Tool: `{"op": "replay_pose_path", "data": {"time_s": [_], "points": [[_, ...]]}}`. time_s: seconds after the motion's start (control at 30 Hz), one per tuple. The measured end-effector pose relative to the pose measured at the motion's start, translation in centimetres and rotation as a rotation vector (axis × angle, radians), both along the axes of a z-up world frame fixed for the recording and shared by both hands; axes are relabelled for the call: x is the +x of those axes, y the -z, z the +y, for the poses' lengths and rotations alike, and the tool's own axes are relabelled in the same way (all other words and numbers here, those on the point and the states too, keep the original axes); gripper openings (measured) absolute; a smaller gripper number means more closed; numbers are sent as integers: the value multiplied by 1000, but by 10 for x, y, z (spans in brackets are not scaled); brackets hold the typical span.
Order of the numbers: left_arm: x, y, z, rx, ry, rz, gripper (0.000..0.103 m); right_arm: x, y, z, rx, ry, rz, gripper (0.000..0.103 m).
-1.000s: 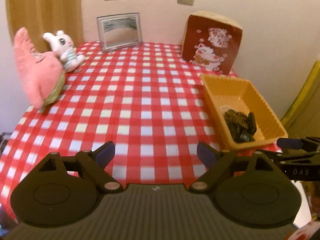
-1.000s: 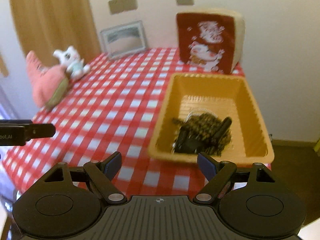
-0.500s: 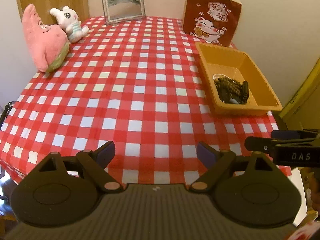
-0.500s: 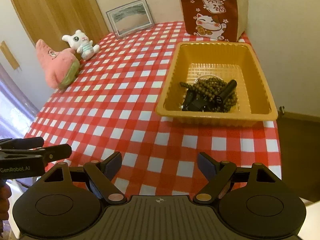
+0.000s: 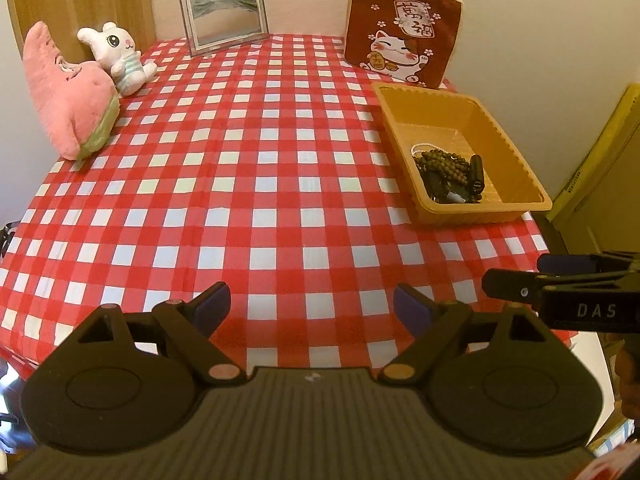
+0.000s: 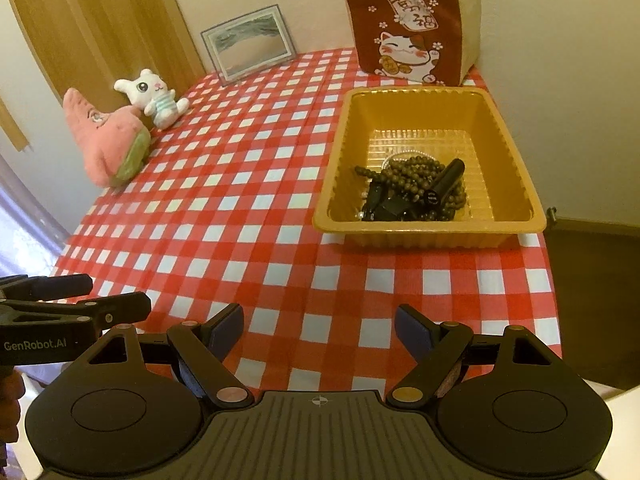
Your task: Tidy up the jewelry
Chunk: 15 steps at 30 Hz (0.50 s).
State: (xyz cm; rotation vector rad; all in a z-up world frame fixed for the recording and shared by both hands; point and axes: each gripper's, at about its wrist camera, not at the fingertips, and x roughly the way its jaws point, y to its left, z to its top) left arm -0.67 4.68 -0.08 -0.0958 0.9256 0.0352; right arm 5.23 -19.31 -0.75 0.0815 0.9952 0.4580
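An orange plastic tray (image 6: 516, 168) (image 5: 516, 152) stands on the right side of the red-and-white checked table. Inside it lies a heap of jewelry: a string of brown wooden beads (image 6: 412, 174) (image 5: 444, 164), a black cylinder (image 6: 446, 182) (image 5: 476, 174) and small black pieces. My right gripper (image 6: 319, 330) hovers open over the table's near edge, in front of the tray, nothing between its fingers. My left gripper (image 5: 311, 307) is open and empty too, above the near middle of the cloth. Each gripper shows at the edge of the other's view.
A pink star plush (image 5: 68, 96) and a white bunny plush (image 5: 118, 58) sit at the far left. A framed picture (image 5: 224, 16) leans on the back wall. A red lucky-cat cushion (image 5: 400, 32) stands behind the tray. A yellow object (image 5: 600, 152) is to the right of the table.
Both views have pulled back and tilted downward, so the table and tray appear farther away and more of the cloth shows. Both grippers stayed open.
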Motion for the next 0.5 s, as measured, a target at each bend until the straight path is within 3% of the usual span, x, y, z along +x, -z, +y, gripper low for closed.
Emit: {"op": "replay_pose_path", "data": {"time_s": [0.5], "points": [[6,-3,2,-2,8,-8,87,4,-1,9,-12,-1,-16,82]]}}
